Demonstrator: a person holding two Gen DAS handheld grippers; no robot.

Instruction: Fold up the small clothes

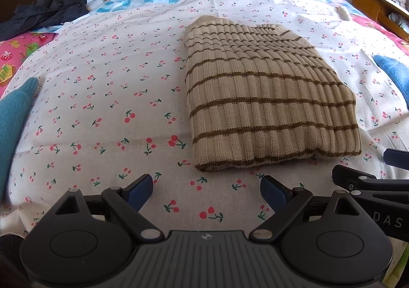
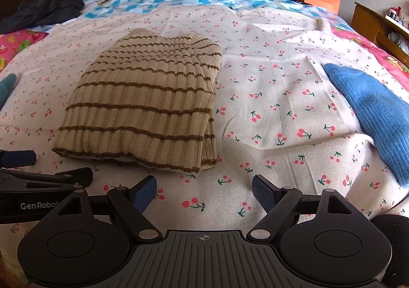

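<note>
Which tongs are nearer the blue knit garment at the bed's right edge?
Right. The right tongs sit beside the blue knit garment; the left tongs are farther left.

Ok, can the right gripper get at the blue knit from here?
Probably yes. The right gripper is open and empty, and only bare cherry sheet lies between it and the blue knit to its right.

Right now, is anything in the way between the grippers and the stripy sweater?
No. Only bare cherry sheet lies between each open hand-held gripper, left and right, and the folded sweater. The blue knits sit off to the sides.
</note>
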